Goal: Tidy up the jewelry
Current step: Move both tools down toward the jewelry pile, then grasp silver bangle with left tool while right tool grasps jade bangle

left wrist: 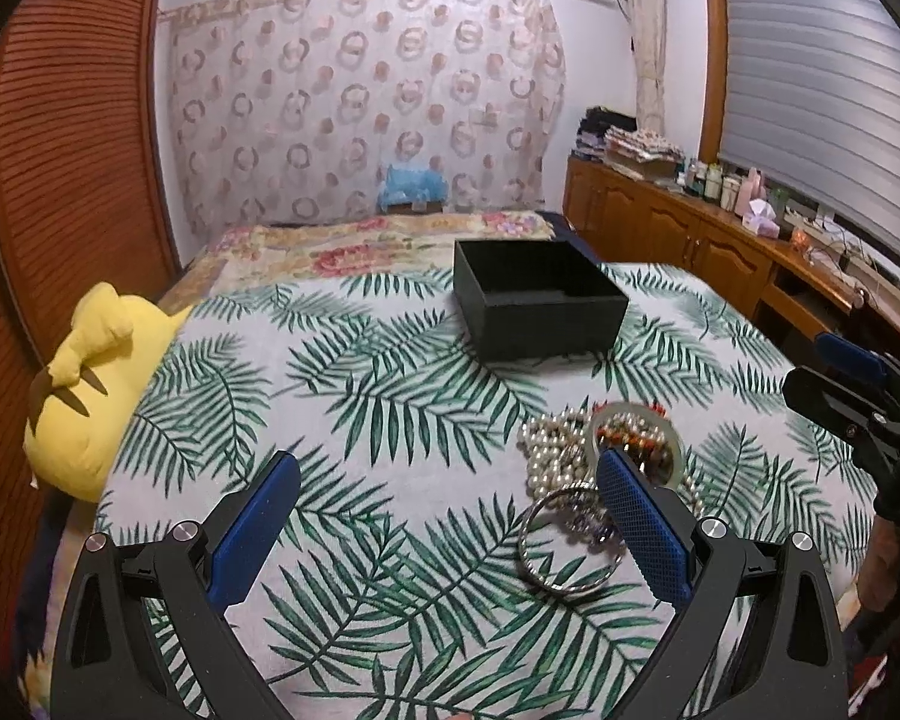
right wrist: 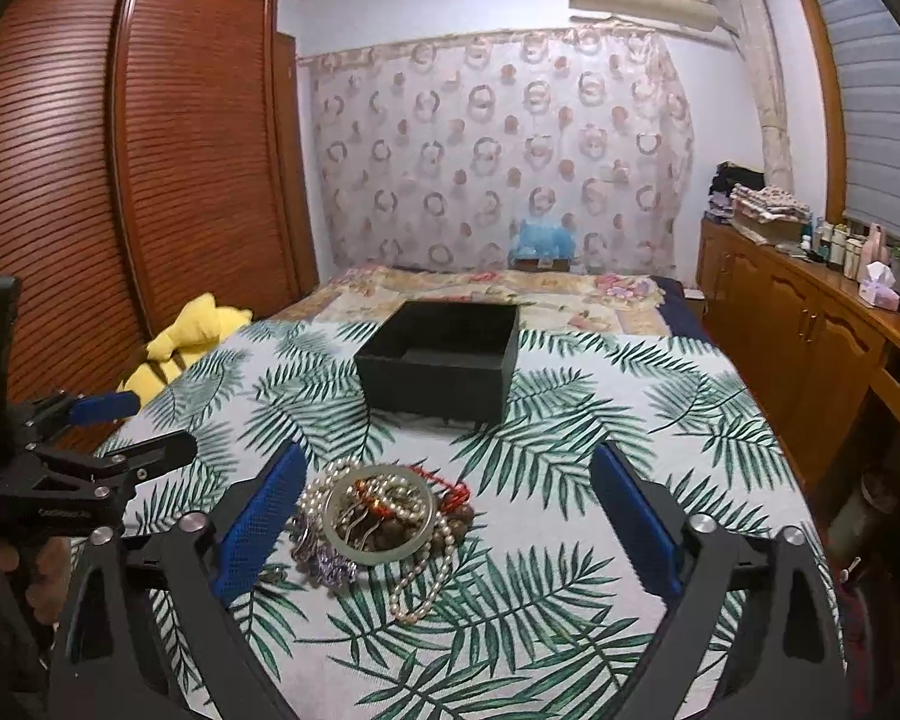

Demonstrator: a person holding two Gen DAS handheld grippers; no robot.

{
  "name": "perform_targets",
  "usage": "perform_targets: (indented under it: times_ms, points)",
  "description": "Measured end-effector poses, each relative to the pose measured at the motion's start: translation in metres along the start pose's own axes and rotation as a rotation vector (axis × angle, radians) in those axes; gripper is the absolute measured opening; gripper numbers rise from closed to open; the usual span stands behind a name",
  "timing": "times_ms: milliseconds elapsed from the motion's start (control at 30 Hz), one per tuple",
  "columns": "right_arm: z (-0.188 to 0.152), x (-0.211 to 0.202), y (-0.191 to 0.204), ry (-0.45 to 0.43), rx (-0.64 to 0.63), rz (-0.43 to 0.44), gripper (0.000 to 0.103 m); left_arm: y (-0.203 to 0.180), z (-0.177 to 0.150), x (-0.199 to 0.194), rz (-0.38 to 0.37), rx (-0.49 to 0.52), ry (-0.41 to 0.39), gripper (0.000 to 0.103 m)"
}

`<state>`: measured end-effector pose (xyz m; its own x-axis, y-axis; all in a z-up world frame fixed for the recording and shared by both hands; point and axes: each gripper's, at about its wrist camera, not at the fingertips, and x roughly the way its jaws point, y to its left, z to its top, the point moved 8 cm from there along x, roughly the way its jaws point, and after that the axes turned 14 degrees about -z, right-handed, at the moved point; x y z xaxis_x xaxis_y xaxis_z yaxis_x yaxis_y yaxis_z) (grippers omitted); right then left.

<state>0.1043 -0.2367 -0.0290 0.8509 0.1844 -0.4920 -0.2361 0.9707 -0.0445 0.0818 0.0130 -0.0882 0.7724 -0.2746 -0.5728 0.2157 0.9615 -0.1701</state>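
A heap of jewelry lies on the leaf-print cloth: a pearl necklace (right wrist: 417,585), a pale green bangle (right wrist: 342,531), red and brown beads (right wrist: 450,495) and a purple piece (right wrist: 324,564). In the left wrist view the heap shows the pearls (left wrist: 549,444), the pale bangle (left wrist: 678,450) and a silver bangle (left wrist: 537,564). An open black box (right wrist: 444,372) stands beyond it, also in the left wrist view (left wrist: 540,312). My left gripper (left wrist: 450,510) is open, the heap by its right finger. My right gripper (right wrist: 450,510) is open, the heap by its left finger.
A yellow plush toy (left wrist: 96,396) lies at the bed's left edge. A wooden wardrobe (right wrist: 120,180) stands on the left. A wooden sideboard (right wrist: 810,324) with bottles runs along the right. A floral bedspread (left wrist: 342,246) lies beyond the box.
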Motion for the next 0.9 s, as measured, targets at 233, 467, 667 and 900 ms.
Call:
perform_targets:
  times_ms: [233,467,667,900]
  points:
    - [-0.017,0.012,0.009,0.052,-0.040,0.035,0.087,0.000,-0.014,0.015,-0.081,-0.004,0.064,0.095]
    - [-0.032,0.023,0.013,0.108,-0.058,0.066,0.085,-0.012,-0.032,0.041,-0.173,-0.002,0.158,0.066]
    - [-0.038,0.029,0.018,0.129,-0.085,0.086,0.085,-0.018,-0.039,0.058,-0.217,-0.002,0.212,0.043]
    - [-0.042,0.035,0.022,0.160,-0.117,0.098,0.085,-0.017,-0.040,0.071,-0.232,0.003,0.245,0.020]
